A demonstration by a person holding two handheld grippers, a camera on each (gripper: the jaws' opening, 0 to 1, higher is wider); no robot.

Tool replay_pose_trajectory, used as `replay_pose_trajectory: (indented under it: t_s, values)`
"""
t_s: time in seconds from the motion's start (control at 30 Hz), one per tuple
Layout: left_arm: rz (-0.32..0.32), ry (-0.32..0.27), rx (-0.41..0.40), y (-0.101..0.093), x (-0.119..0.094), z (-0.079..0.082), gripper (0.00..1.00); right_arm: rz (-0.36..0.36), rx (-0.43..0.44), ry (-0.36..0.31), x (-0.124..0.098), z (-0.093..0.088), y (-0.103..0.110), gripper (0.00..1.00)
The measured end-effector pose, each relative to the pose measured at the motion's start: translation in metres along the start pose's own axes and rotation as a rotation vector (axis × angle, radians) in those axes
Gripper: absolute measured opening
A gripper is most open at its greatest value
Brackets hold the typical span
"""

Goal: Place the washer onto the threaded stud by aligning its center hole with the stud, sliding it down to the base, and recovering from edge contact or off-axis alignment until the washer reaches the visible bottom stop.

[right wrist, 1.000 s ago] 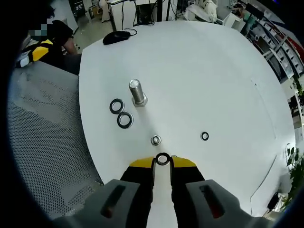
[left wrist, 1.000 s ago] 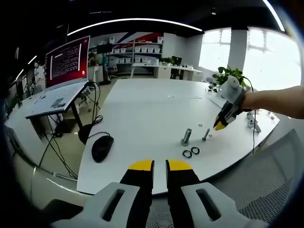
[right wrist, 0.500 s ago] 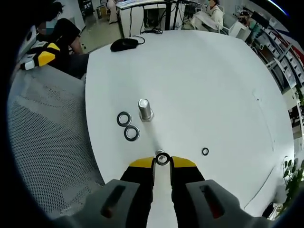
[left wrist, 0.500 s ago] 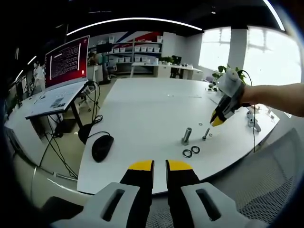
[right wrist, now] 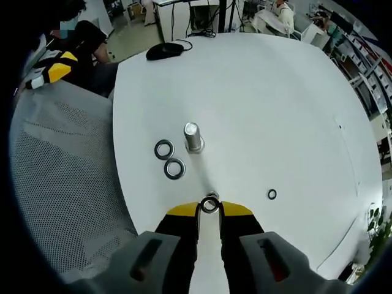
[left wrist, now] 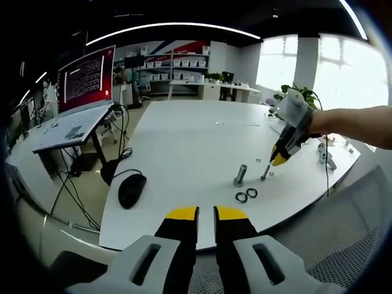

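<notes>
Washer: small metal ring w/ round hole, in right tool.

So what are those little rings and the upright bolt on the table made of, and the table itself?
The two loose washers look like dark, dull steel: grey rings with a faint sheen. The big bolt seems bright plated metal, its top catching light. The washer in the right gripper looks similar. The table looks like matte white laminate, though that's a guess.

Right gripper — with washer — lifted, now over stud.
</notes>
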State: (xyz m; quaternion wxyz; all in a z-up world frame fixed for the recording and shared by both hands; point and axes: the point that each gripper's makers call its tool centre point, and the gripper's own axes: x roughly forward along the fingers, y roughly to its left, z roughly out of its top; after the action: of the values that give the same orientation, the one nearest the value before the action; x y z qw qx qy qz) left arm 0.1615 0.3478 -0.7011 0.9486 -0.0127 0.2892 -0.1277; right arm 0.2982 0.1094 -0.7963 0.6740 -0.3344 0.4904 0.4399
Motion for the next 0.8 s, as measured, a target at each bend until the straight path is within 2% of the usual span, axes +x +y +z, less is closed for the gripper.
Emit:
replay_pose_trajectory:
  t_s: [0.43,0.8]
  values:
    - [0.001,-0.004,-0.001,0.000,0.000,0.001,0.07,-0.004,0.005,0.019,0.007,-0.006,-0.004,0.14]
    - [0.003,-0.005,-0.002,0.001,0.000,0.001,0.07,0.007,0.009,0.021,0.013,-0.003,-0.004,0.14]
